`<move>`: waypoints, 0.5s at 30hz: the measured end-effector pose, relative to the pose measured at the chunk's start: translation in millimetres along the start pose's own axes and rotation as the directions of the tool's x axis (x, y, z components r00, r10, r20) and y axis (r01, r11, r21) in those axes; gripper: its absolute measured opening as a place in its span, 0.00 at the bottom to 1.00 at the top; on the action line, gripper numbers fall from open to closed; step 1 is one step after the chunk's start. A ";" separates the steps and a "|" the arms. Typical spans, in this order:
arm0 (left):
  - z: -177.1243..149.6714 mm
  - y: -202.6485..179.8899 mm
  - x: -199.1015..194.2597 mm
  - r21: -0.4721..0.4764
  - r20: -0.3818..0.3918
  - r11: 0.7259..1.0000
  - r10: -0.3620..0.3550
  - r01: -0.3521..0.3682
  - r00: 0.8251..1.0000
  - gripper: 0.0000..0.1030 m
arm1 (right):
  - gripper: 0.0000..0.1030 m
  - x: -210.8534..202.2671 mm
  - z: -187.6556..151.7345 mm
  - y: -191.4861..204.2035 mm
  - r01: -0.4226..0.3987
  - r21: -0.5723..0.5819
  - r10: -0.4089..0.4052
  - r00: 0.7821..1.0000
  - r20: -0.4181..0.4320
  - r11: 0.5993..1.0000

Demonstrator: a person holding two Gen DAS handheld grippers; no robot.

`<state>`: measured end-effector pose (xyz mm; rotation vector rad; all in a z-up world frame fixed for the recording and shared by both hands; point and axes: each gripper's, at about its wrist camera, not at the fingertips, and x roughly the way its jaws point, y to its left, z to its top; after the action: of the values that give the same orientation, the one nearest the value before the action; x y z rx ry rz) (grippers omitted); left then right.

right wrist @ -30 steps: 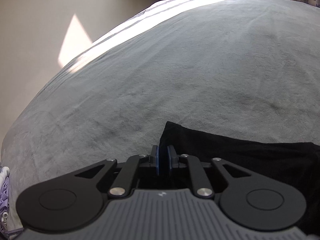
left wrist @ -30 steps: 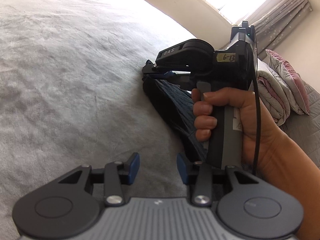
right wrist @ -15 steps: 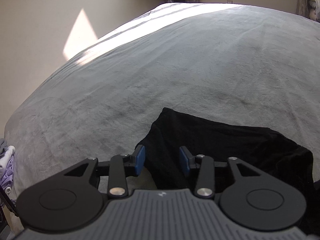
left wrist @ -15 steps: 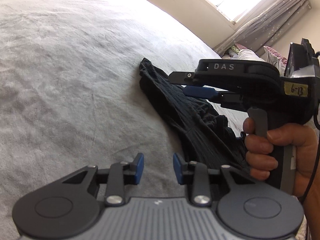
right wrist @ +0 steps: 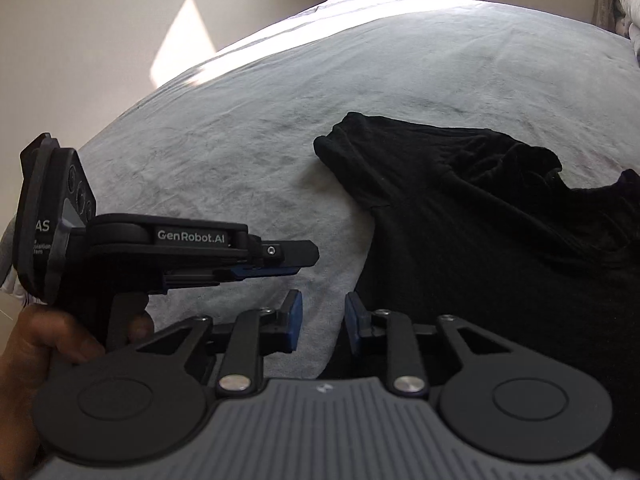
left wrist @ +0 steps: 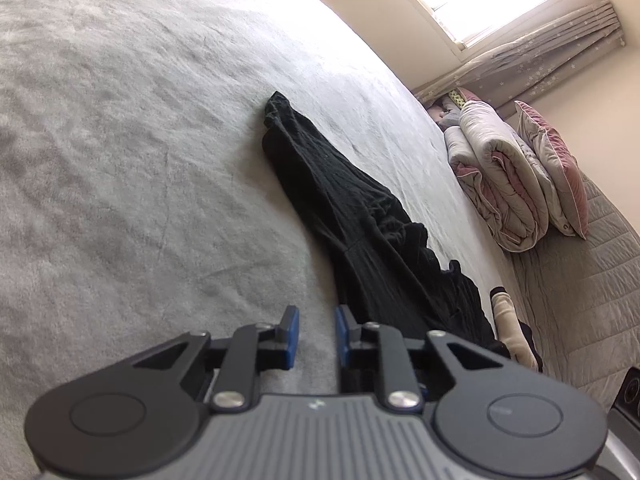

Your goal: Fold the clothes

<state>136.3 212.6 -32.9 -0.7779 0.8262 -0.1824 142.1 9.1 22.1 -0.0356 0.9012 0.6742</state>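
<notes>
A black garment (left wrist: 352, 216) lies crumpled in a long strip on the grey bed (left wrist: 120, 160), its narrow end toward the middle of the bed and its bulk near the edge closest to both cameras. The left tool (left wrist: 313, 332) hovers just beside the garment's near end, jaws closing on nothing. The right tool (right wrist: 322, 322) sits over the garment's edge, jaws also closing, pads not pressing the cloth. A folded duvet (left wrist: 500, 184) lies beyond.
</notes>
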 end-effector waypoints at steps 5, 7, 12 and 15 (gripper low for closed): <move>-3.7 0.7 4.8 -0.037 -0.015 0.999 -0.036 0.036 0.999 0.19 | 0.19 3.3 -24.8 15.0 0.046 0.012 -0.046 0.999 -0.004 0.999; -4.8 2.4 5.5 -0.049 -0.015 0.998 -0.043 0.042 0.999 0.19 | 0.17 10.0 -30.3 18.9 0.086 0.011 -0.086 0.996 -0.013 0.996; -6.5 8.3 6.9 -0.089 -0.018 0.994 -0.058 0.056 0.998 0.19 | 0.17 17.5 -49.1 27.5 0.180 -0.022 -0.180 0.984 0.003 0.983; -7.9 11.4 7.5 -0.120 -0.014 0.990 -0.077 0.075 0.997 0.19 | 0.03 21.5 -53.0 30.6 0.209 -0.050 -0.207 0.978 0.029 0.977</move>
<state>134.1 213.1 -48.4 -0.9222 0.8317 -0.2095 96.7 28.8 -19.8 -0.1667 0.8430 0.5019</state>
